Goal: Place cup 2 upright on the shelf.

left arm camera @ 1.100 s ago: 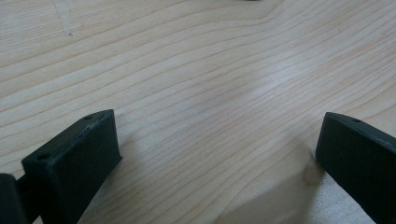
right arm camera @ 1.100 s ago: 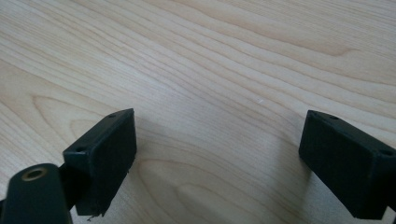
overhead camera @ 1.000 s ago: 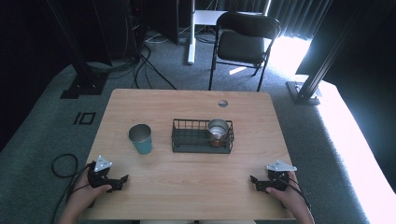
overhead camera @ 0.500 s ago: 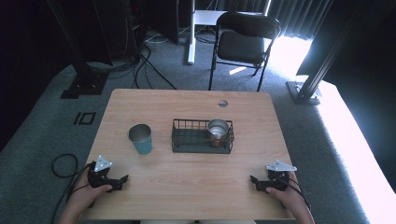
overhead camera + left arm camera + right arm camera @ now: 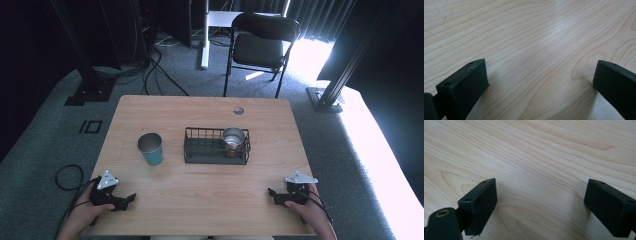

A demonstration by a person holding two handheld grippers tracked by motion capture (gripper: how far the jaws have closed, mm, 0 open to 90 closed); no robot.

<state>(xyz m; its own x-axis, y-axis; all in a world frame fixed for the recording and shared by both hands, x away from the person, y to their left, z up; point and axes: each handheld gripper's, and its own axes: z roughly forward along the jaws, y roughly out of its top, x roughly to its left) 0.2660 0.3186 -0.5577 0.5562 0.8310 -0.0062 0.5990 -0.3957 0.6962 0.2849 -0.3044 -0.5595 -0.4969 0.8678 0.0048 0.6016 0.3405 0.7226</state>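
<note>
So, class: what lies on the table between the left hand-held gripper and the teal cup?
Nothing: in the high view, bare table separates left hand-held gripper from teal cup.

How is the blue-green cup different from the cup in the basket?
The teal cup stands by itself on the bare wooden table, left of the wire basket; the copper-coloured cup stands inside the basket, at its right end. The teal cup is blue-green outside, the other brownish and shiny. The teal cup looks a little taller. Both are upright, open at the top and silvery inside, and no gripper touches either.
</note>
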